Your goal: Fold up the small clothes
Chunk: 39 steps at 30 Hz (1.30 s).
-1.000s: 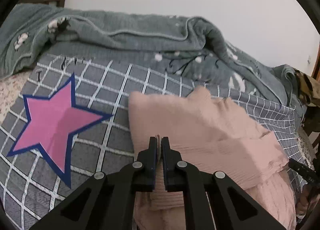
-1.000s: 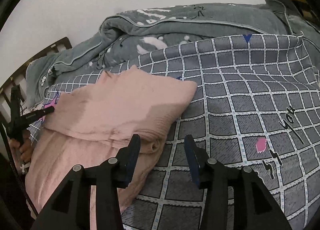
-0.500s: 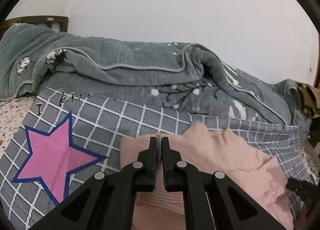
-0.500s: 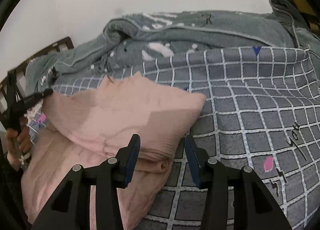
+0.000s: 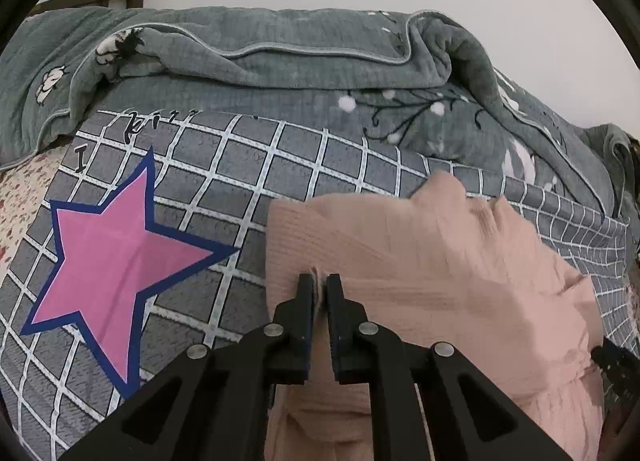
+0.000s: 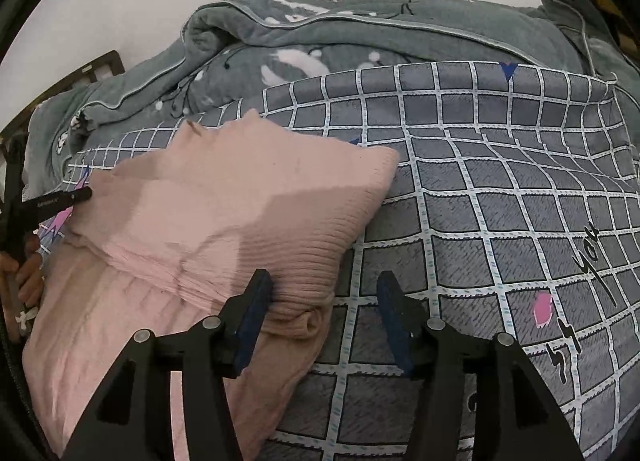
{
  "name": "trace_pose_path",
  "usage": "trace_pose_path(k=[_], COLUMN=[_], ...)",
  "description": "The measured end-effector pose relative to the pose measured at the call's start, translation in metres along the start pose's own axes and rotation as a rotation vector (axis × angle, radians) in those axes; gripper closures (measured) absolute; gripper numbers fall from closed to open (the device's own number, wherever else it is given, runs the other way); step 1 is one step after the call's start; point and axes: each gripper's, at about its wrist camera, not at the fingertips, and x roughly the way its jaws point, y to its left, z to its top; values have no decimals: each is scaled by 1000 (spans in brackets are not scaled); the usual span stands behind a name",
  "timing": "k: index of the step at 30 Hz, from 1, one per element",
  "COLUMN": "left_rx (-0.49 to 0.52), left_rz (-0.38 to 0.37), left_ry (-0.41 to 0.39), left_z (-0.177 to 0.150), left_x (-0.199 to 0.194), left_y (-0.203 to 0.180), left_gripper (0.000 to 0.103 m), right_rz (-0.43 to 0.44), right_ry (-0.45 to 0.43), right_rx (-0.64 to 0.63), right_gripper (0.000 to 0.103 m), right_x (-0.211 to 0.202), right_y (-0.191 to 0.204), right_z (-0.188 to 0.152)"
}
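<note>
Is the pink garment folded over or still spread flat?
Folded over: the pink garment has its upper layer doubled over a lower one, the ribbed fold edge facing the right gripper.

Mounted behind each gripper's fingers, angled down, close over checked bedding [image 5: 304, 165]. Left view faced left side, right view the right (overlap: pink garment [image 6: 248, 197]).

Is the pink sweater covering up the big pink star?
No, the pink sweater lies beside the pink star, which shows whole on the checked blanket.
</note>
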Motion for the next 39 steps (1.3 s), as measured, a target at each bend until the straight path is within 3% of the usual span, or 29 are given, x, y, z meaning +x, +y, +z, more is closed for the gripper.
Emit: trace_pose_path(k=[6, 11, 15, 20, 26, 35, 39], left_rx=[-9, -51, -36, 9, 23, 51, 91], left_rz=[20, -23, -10, 50, 72, 82, 117], left_ry=[12, 3, -20, -84, -126, -180, -216], left_z=[-9, -19, -28, -36, -46, -66, -76], left_x=[-6, -17, -27, -44, -64, -95, -111], left_y=[5, 15, 13, 4, 2, -5, -16], left_gripper=[65, 61, 42, 36, 36, 36, 36], right_rz=[8, 11, -23, 10, -51, 14, 20], right_ry=[-3, -18, -82, -117, -130, -124, -163], right_rx=[7, -8, -21, -10, -19, 9, 2], right_gripper=[47, 47, 47, 47, 47, 53, 56], right_x=[-3, -11, -27, -45, -53, -73, -89], right_y=[-1, 4, 7, 4, 9, 18, 28], right_z=[-1, -4, -10, -15, -19, -25, -28])
